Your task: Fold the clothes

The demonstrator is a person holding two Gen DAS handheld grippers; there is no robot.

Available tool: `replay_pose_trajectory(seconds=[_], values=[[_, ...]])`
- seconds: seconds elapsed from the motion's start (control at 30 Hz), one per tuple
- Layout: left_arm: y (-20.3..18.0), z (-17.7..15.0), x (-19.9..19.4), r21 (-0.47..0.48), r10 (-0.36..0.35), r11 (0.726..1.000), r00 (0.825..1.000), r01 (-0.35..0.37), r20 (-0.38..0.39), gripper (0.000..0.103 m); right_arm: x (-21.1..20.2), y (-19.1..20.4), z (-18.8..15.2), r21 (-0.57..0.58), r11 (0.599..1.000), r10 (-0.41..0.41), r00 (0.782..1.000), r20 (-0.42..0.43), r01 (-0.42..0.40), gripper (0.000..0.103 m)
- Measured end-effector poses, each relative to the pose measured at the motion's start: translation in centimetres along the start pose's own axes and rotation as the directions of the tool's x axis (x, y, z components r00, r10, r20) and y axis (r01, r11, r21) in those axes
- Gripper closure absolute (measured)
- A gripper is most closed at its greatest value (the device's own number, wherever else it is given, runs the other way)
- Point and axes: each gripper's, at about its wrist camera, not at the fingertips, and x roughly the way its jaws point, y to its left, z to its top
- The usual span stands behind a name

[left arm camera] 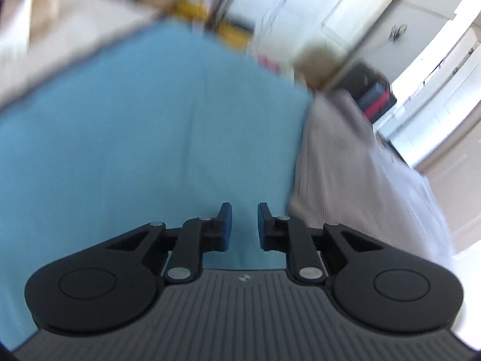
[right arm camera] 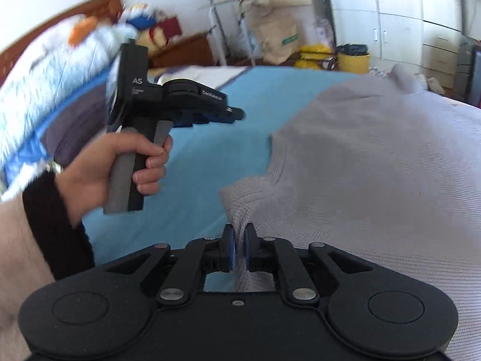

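Note:
A grey ribbed knit garment lies spread over the right side of a bed covered by a blue sheet. My right gripper is shut on a bunched edge of the garment at its near left corner. My left gripper is open with nothing between its fingers. It hovers over the blue sheet, and the garment lies to its right. In the right wrist view a hand holds the left gripper raised above the sheet, left of the garment and apart from it.
A pale blue quilt is piled along the bed's left side, with a dark cloth beside it. Beyond the bed stand a yellow bin, a paper bag and white wardrobes.

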Motion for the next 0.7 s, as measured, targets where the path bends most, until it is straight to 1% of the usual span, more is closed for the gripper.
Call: replay_pose_trajectory(seconds=[0.03, 0.07, 0.1, 0.13, 0.17, 0.23, 0.3, 0.33, 0.4, 0.43, 0.5, 0.6, 0.67, 0.7], values=[[-0.1, -0.4, -0.3, -0.003, -0.024, 1.000, 1.000, 0.024, -0.020, 0.087, -1.1, -0.3, -0.1, 0.017, 1.000, 0.000, 1.000, 0.018, 0.000, 0.088], [-0.3, -0.8, -0.6, -0.007, -0.048, 0.999, 0.998, 0.047, -0.041, 0.078, -2.2, -0.5, -0.1, 0.035, 0.999, -0.001, 0.999, 0.036, -0.001, 0.083], [-0.4, -1.2, -0.9, -0.011, -0.071, 0.997, 0.996, 0.071, -0.061, 0.065, -3.3, -0.8, -0.2, 0.052, 0.999, -0.001, 0.999, 0.054, -0.002, 0.074], [-0.6, -1.5, -1.3, -0.015, -0.095, 0.995, 0.992, 0.094, -0.081, 0.060, -4.4, -1.1, -0.3, 0.069, 0.998, -0.002, 0.997, 0.073, -0.003, 0.056], [-0.7, -1.9, -1.6, -0.020, -0.119, 0.993, 0.988, 0.118, -0.101, 0.057, -5.5, -1.4, -0.4, 0.086, 0.996, -0.004, 0.996, 0.091, -0.004, 0.046], [-1.0, -2.7, -2.2, -0.032, -0.166, 0.986, 0.976, 0.163, -0.141, 0.057, -7.7, -2.1, -0.6, 0.123, 0.992, -0.019, 0.992, 0.124, 0.003, 0.045], [-1.5, -3.5, -2.8, -0.044, -0.211, 0.977, 0.959, 0.207, -0.190, 0.056, -9.9, -3.9, -1.7, 0.177, 0.980, -0.119, 0.984, 0.133, 0.095, 0.045], [-2.4, -4.0, -3.0, -0.046, -0.228, 0.974, 0.944, 0.223, -0.241, 0.056, -11.0, -4.7, -2.5, 0.207, 0.969, -0.162, 0.979, 0.126, 0.133, 0.045], [-4.5, -5.2, -3.4, -0.046, -0.255, 0.966, 0.905, 0.255, -0.340, 0.054, -13.3, -6.5, -4.0, 0.265, 0.941, -0.244, 0.964, 0.107, 0.209, 0.045], [-5.4, -5.8, -3.7, -0.041, -0.271, 0.960, 0.888, 0.275, -0.371, 0.053, -14.5, -7.0, -4.8, 0.284, 0.928, -0.278, 0.956, 0.091, 0.243, 0.045], [-7.0, -7.0, -3.9, -0.030, -0.297, 0.949, 0.854, 0.315, -0.427, 0.046, -17.1, -7.9, -6.6, 0.307, 0.905, -0.328, 0.942, 0.067, 0.294, 0.045], [-8.4, -8.9, -3.8, -0.011, -0.310, 0.935, 0.801, 0.355, -0.512, 0.044, -20.5, -9.1, -9.6, 0.345, 0.890, -0.330, 0.943, 0.041, 0.297, 0.045], [-8.7, -10.2, -3.2, 0.000, -0.291, 0.936, 0.774, 0.352, -0.562, 0.043, -22.3, -9.8, -11.8, 0.384, 0.879, -0.325, 0.945, 0.046, 0.283, 0.045], [-8.7, -10.8, -3.0, 0.002, -0.284, 0.937, 0.763, 0.350, -0.581, 0.039, -23.0, -10.1, -12.9, 0.409, 0.870, -0.326, 0.944, 0.057, 0.275, 0.045]])
